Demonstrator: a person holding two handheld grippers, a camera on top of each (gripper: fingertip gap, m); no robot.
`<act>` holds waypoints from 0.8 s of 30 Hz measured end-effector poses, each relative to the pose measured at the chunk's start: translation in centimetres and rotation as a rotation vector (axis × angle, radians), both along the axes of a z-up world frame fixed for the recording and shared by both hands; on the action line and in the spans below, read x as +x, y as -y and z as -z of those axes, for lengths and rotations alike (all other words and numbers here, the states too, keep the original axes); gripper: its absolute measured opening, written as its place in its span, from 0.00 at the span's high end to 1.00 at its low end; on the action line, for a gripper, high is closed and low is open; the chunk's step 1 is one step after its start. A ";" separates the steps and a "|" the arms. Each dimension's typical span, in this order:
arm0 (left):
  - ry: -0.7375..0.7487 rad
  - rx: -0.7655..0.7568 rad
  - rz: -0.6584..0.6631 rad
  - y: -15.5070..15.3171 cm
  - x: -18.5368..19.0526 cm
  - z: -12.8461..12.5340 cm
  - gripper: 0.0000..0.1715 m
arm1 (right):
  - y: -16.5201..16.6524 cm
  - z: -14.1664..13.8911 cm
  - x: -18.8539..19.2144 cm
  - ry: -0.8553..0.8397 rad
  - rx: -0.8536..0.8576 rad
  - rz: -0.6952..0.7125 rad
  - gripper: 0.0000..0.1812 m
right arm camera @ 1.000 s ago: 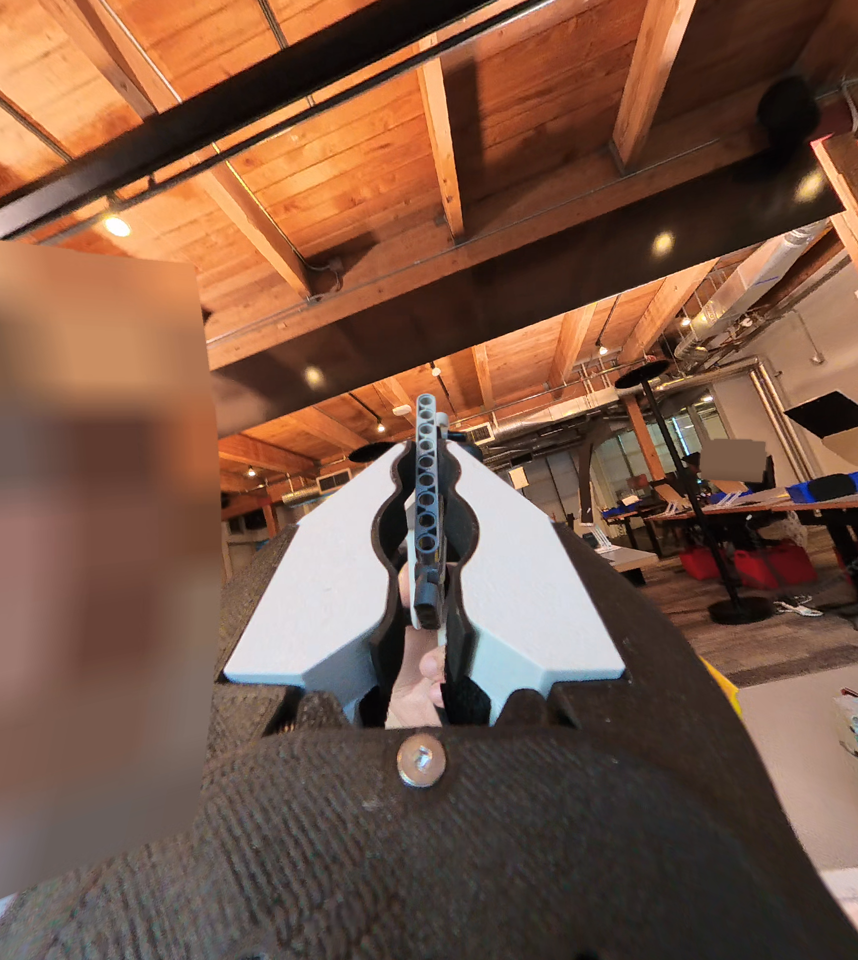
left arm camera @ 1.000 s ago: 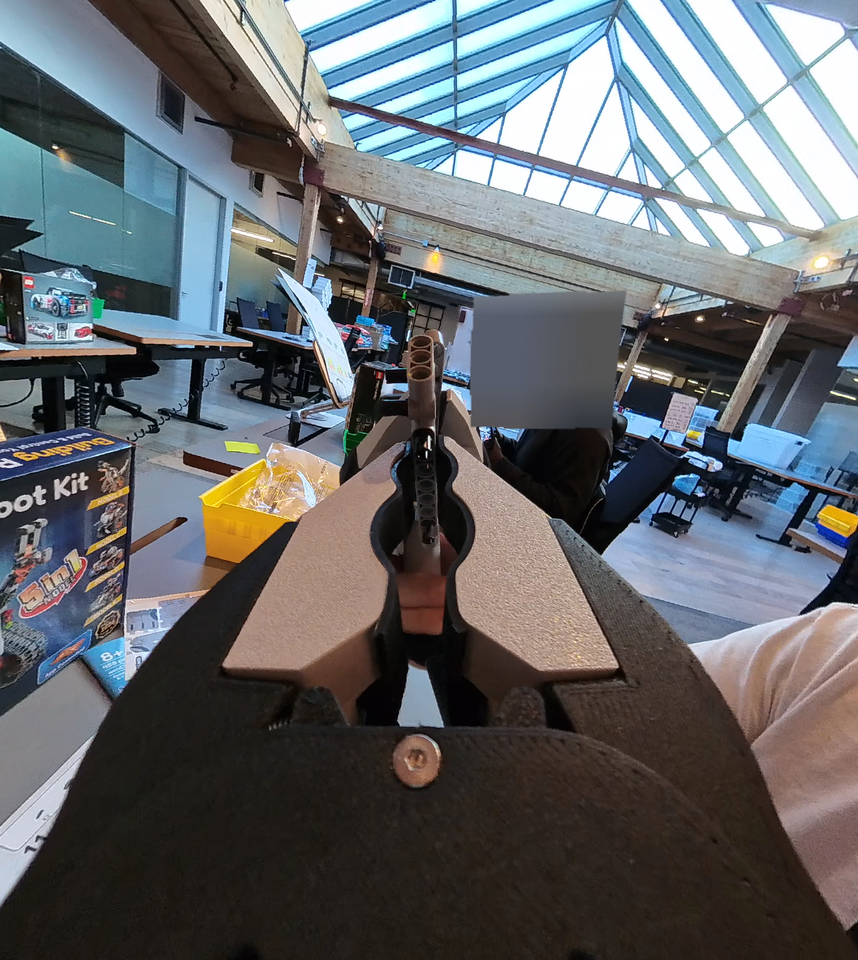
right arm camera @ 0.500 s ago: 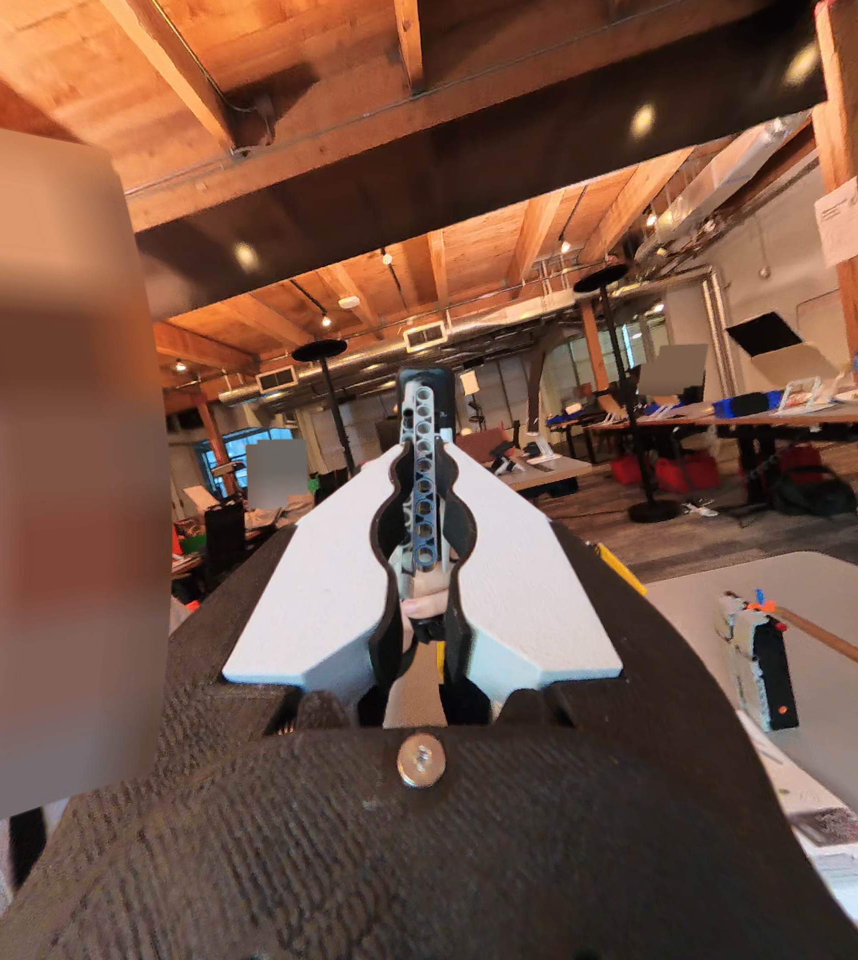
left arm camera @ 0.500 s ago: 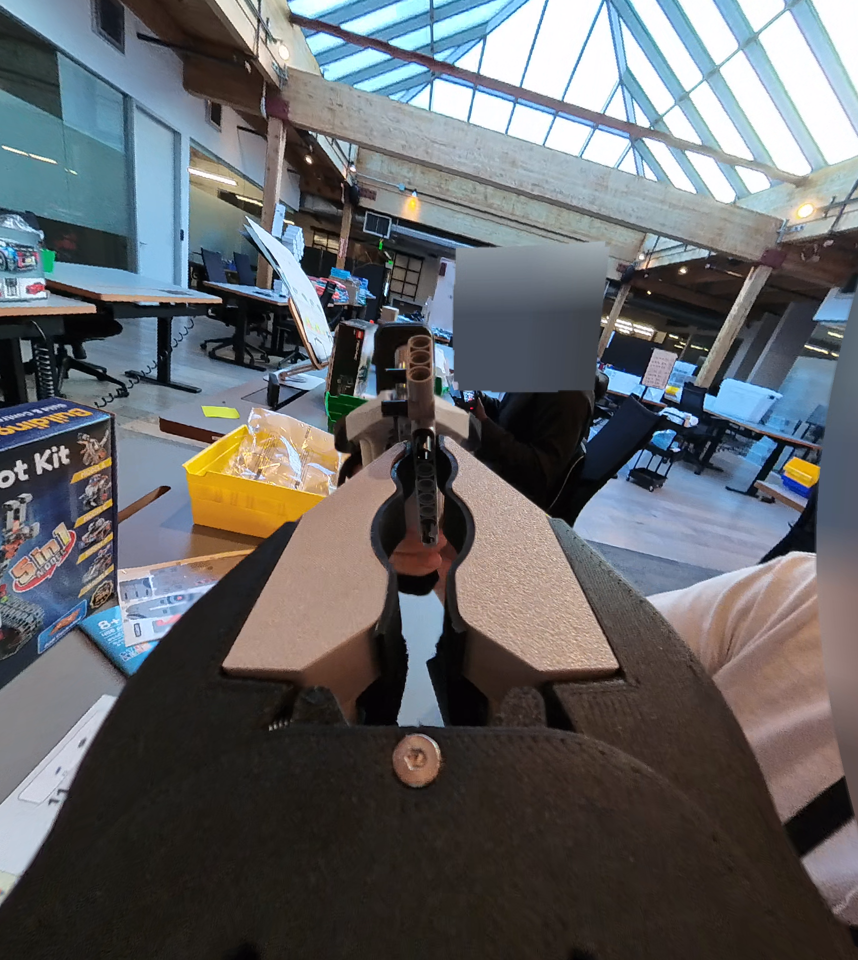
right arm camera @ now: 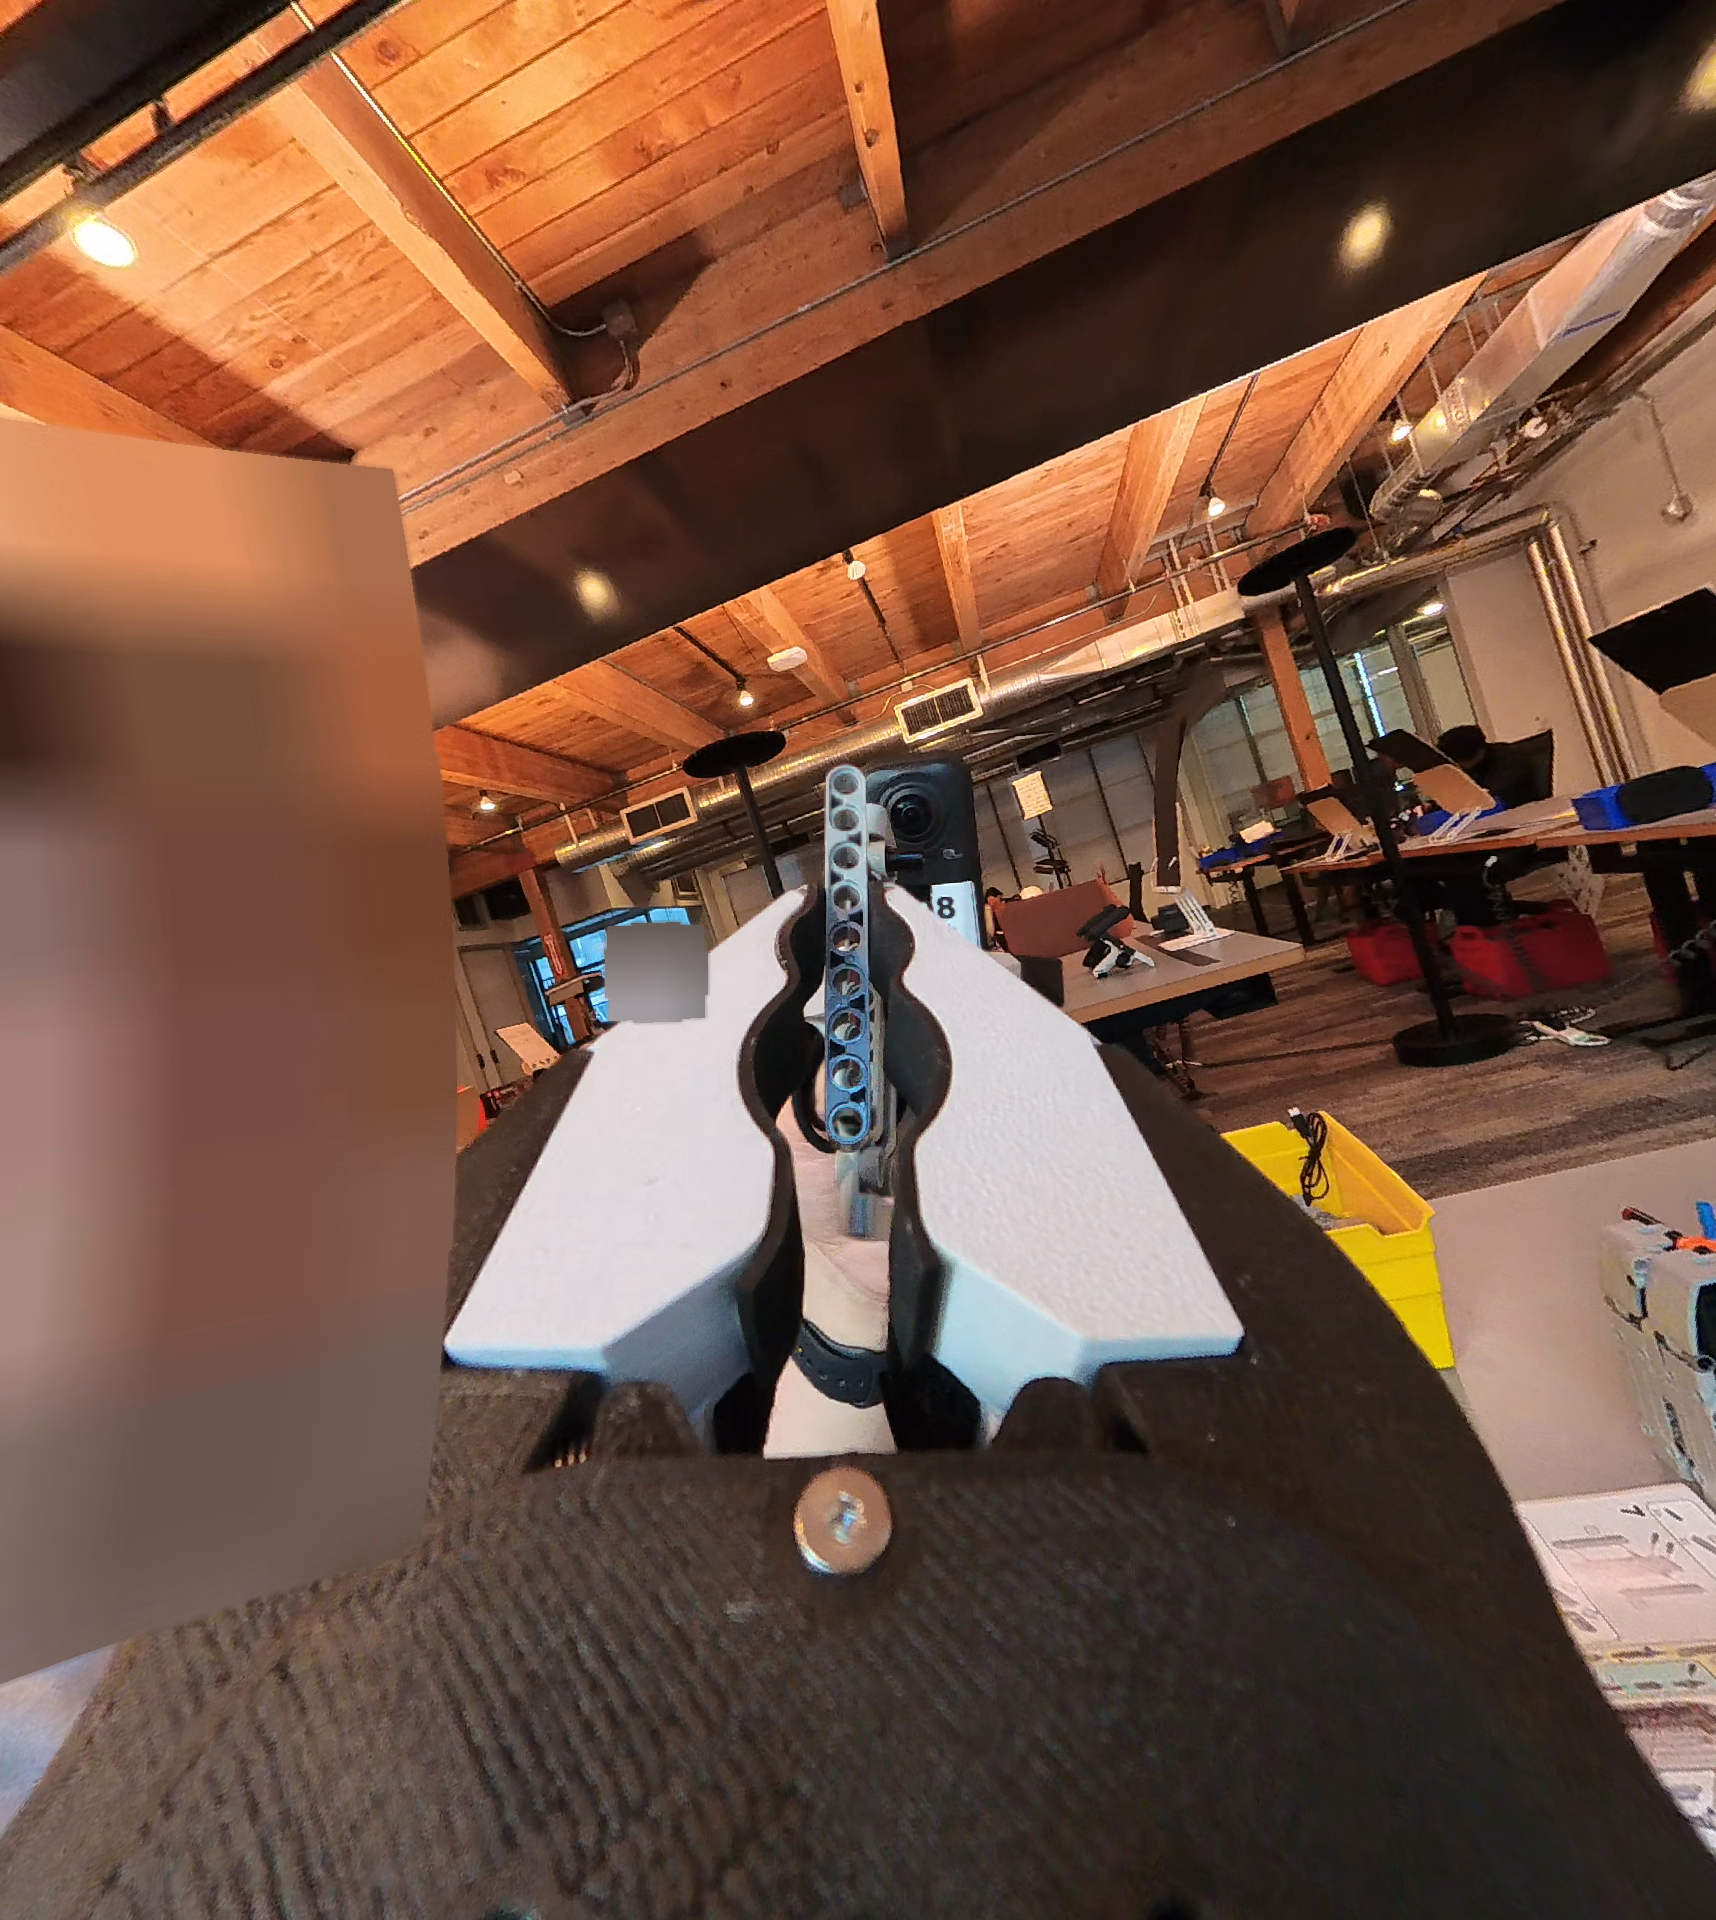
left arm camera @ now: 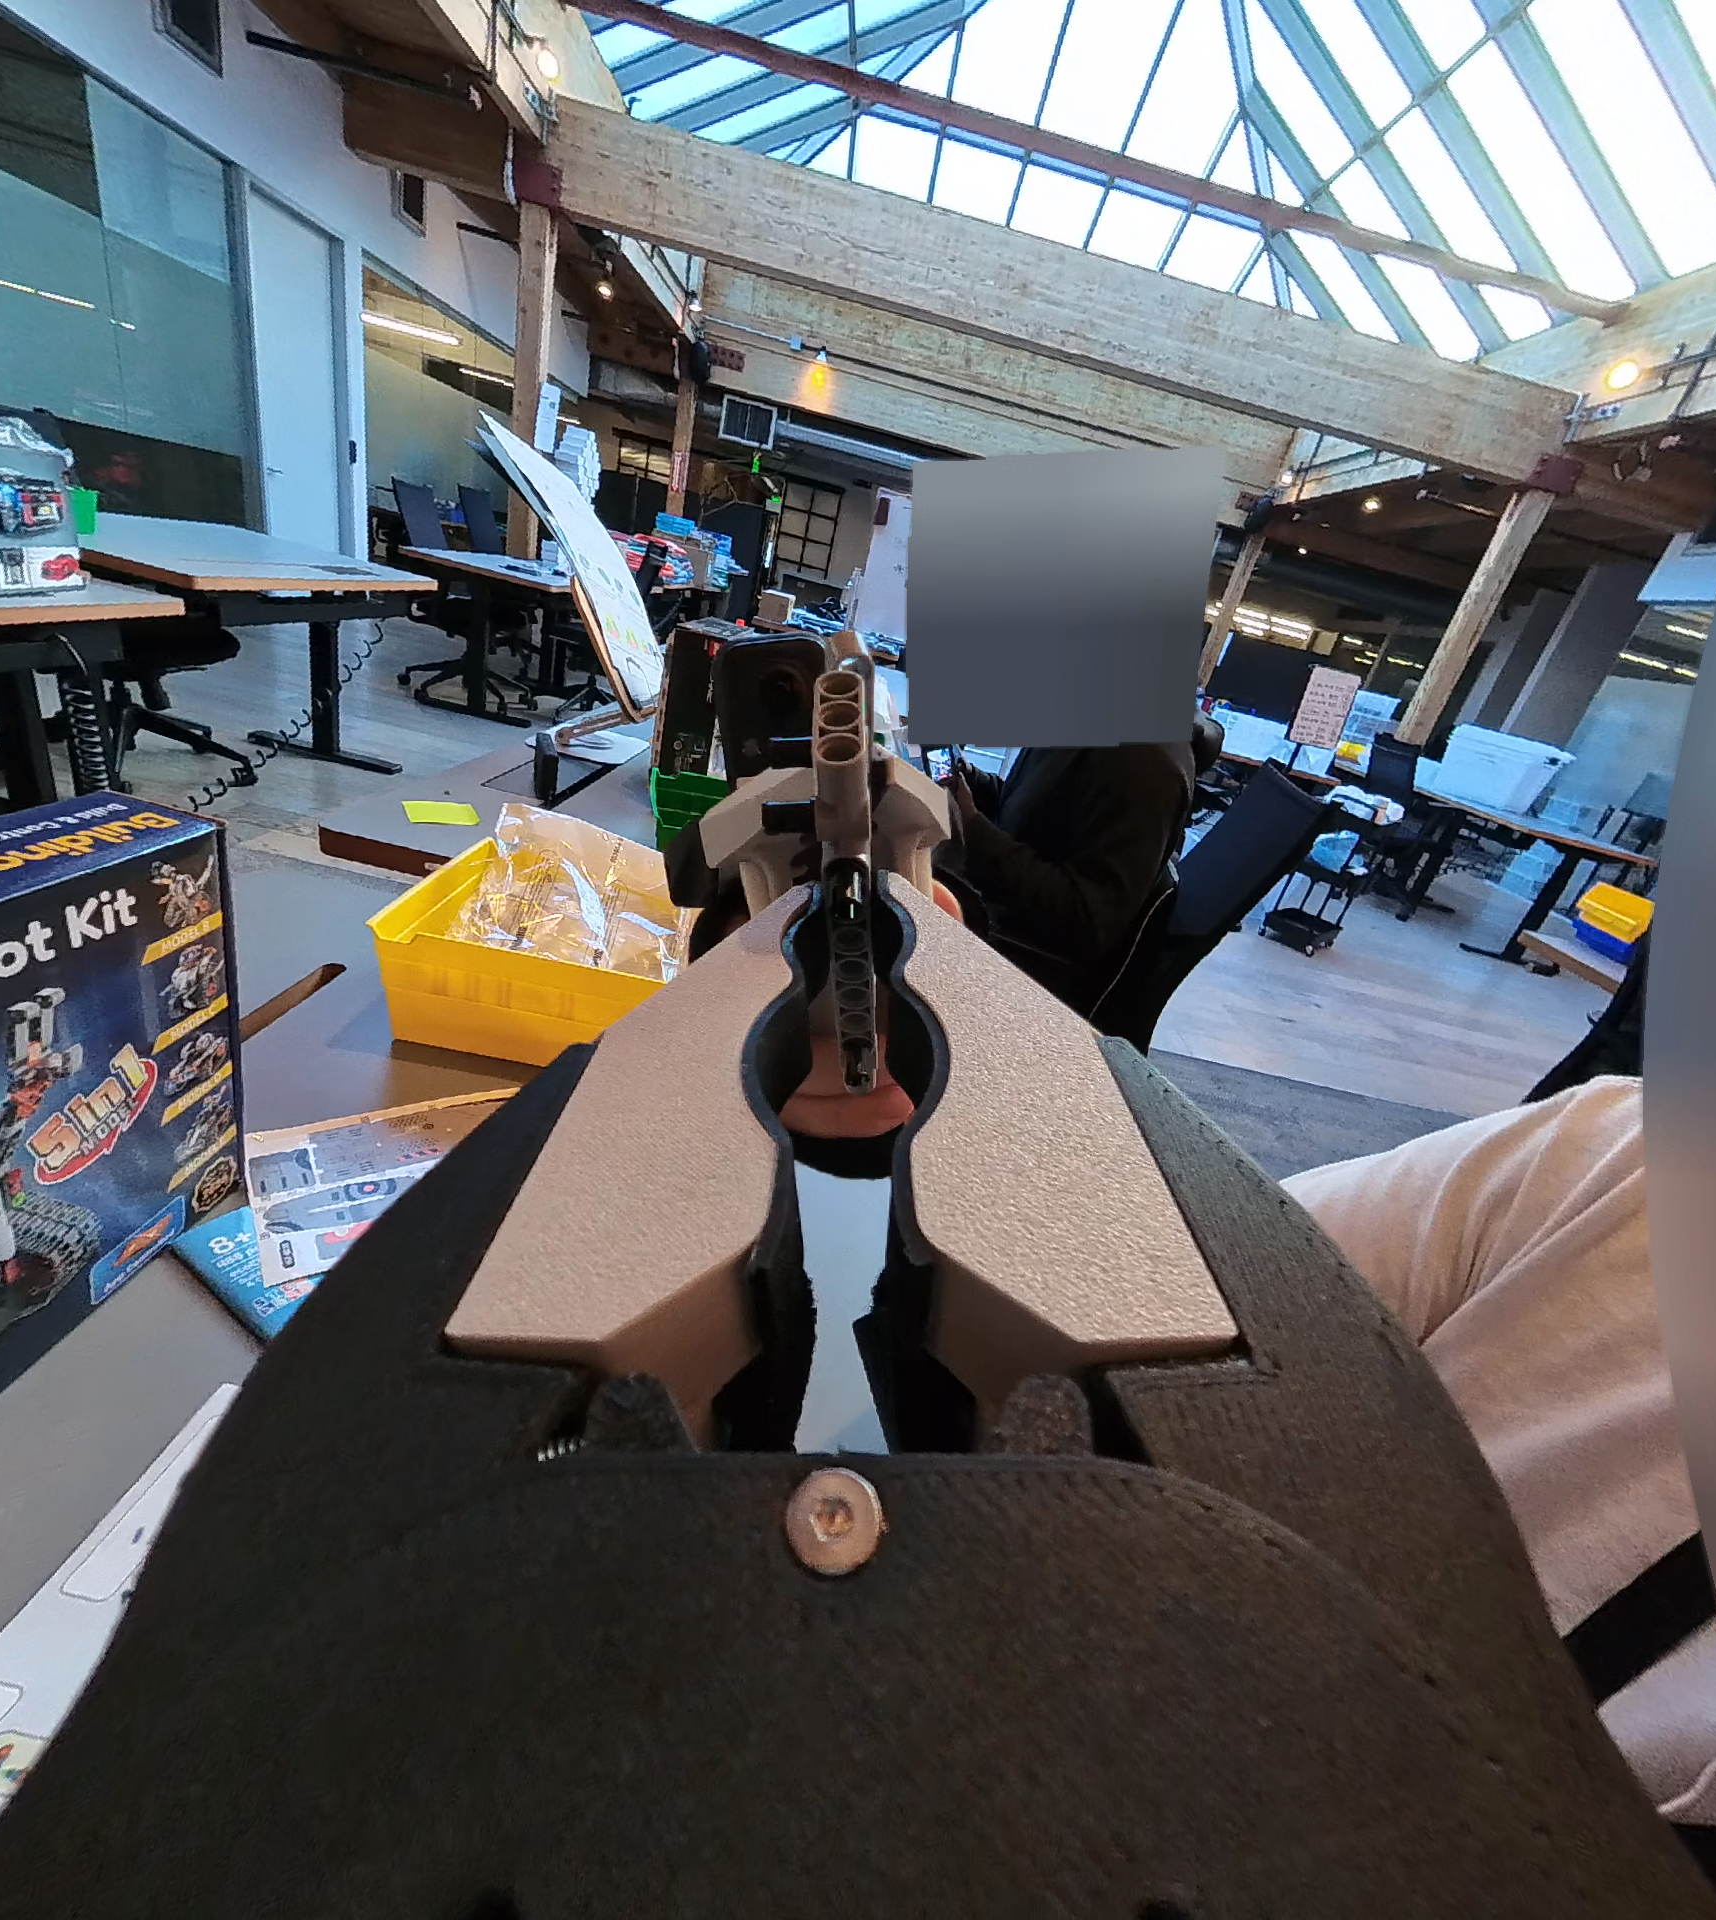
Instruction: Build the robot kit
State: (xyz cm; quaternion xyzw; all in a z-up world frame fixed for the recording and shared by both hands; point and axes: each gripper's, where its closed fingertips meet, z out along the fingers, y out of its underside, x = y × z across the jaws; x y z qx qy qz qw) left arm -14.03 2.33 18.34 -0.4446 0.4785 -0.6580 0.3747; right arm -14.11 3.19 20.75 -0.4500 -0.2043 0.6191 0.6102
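Left hand-held gripper [left arm camera: 846,914]: mine, jaws drawn in tight on a dark holed beam [left arm camera: 849,997], clamped edge-on between the fingers.
Grey holed piece [left arm camera: 841,748]: stands just past the dark beam's far end; whether the two are joined, I cannot tell.
Right hand-held gripper [right arm camera: 849,925]: mine, pinched closed on a grey holed beam [right arm camera: 847,966]; the beam stands upright and sticks out past the fingertips.
Facing: each gripper shows in the other's view, nose to nose, just beyond the held beams [left arm camera: 812,821].
Yellow bin [left arm camera: 511,966]: on the bench [left arm camera: 314,1039], left of the left gripper's tips, clear plastic bags [left arm camera: 563,904] inside.
Kit box [left arm camera: 54,1060]: blue, standing far left of the yellow bin, on the same bench.
Booklet [left arm camera: 334,1195]: lies flat between the kit box and my left gripper.
Part-built model [right arm camera: 1706,1371]: grey and black, on the bench right of my right gripper, instruction sheets [right arm camera: 1695,1662] in front of it.
My sleeve [left arm camera: 1519,1299]: pale, at right of the left gripper.
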 end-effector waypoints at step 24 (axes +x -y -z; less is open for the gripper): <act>0.006 -0.002 -0.154 -4.7 -7.6 -1.3 0.97 | 2.4 35.6 7.5 1.726 -0.518 0.037 0.96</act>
